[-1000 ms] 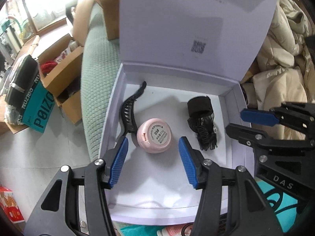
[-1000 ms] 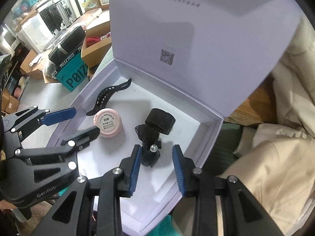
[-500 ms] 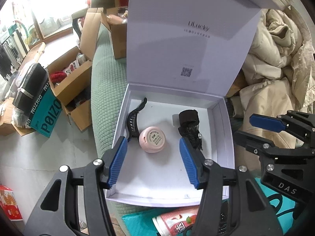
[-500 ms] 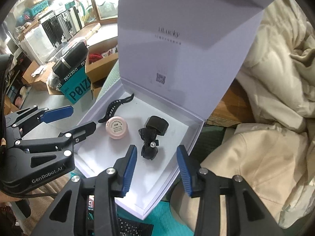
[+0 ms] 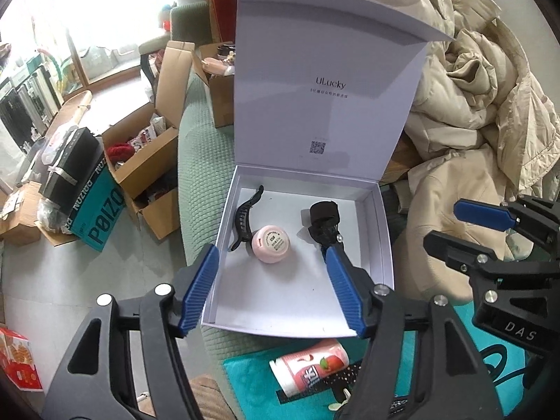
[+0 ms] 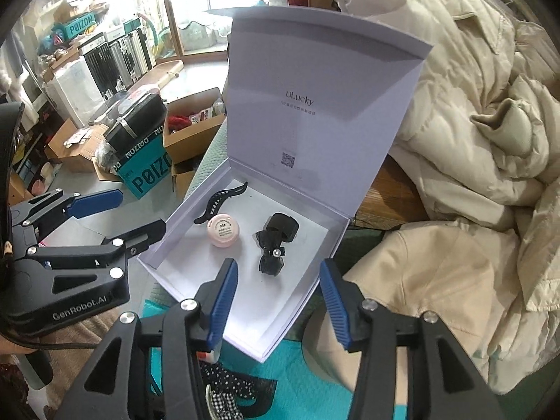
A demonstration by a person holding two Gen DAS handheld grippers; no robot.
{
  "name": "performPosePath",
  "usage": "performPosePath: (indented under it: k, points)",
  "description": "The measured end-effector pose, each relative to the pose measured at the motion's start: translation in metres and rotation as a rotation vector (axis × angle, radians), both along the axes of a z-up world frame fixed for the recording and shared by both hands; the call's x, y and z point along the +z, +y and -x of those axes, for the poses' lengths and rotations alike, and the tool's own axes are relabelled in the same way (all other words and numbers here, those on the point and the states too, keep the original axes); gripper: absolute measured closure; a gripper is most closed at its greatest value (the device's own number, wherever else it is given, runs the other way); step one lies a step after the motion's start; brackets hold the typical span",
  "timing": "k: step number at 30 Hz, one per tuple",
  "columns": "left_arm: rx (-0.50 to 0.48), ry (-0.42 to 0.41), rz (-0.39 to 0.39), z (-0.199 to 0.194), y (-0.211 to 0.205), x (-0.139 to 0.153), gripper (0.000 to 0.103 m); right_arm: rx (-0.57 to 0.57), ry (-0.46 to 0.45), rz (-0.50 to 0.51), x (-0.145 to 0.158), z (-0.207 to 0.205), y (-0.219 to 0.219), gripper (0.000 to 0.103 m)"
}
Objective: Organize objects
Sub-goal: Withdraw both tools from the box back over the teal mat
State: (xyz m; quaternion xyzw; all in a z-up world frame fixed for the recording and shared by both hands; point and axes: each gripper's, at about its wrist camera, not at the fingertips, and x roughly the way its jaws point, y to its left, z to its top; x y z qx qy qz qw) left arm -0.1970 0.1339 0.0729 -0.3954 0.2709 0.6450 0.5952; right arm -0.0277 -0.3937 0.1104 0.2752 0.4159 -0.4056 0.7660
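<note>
Both tools are held above the white box, whose lid stands upright at its far side. The left tool is seen with its jaws apart and nothing between the pads; these jaws have just been opening. The right tool is also empty, its jaws apart and likewise just opened.

Three things are counted inside the white box. One black hair claw lies near its left wall. One pink round jar rests just beside the claw, toward the middle. One black bow hair tie lies nearer the right wall, apart from the jar. Outside the box, at its near edge, one pink printed pouch lies on a teal mat, and some dotted fabric is seen there too, though how many pieces cannot be told.

It is judged that the step in hand is a retreat from the box so that the next thing can be fetched. To do it well, the tools should be kept clear of the upright lid, so that it is not knocked shut. The pouch is judged to be soft, so it should be gripped across its middle and lowered into the free near part of the box, away from the jar.
</note>
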Motion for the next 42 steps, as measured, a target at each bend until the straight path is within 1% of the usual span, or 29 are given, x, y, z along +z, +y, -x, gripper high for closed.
performPosePath:
  k: [8, 11, 13, 17, 27, 33, 36, 42]
  points:
    - [0.029, -0.009, -0.014, -0.003, -0.022, 0.013, 0.036, -0.012, -0.025, 0.016, 0.012, 0.013, 0.024, 0.046]
    - [0.028, -0.016, -0.026, -0.006, -0.032, 0.016, 0.034, -0.013, -0.031, 0.015, 0.014, 0.018, 0.032, 0.046]
    - [0.030, -0.006, -0.034, -0.008, -0.039, 0.018, 0.031, -0.012, -0.034, 0.015, 0.015, 0.021, 0.038, 0.046]
    - [0.032, -0.001, -0.041, -0.012, -0.050, 0.020, 0.029, -0.011, -0.040, 0.015, 0.016, 0.025, 0.049, 0.046]
    - [0.033, 0.034, -0.045, -0.027, -0.079, 0.022, 0.029, -0.004, -0.052, -0.001, 0.009, 0.036, 0.073, 0.046]
    - [0.041, 0.047, -0.043, -0.035, -0.094, 0.021, 0.026, 0.000, -0.053, -0.006, 0.006, 0.042, 0.088, 0.046]
    - [0.046, 0.050, -0.040, -0.039, -0.104, 0.017, 0.024, 0.002, -0.052, -0.013, 0.002, 0.044, 0.096, 0.046]
    - [0.038, 0.052, -0.021, -0.046, -0.118, 0.008, 0.023, 0.008, -0.056, -0.030, -0.008, 0.047, 0.109, 0.045]
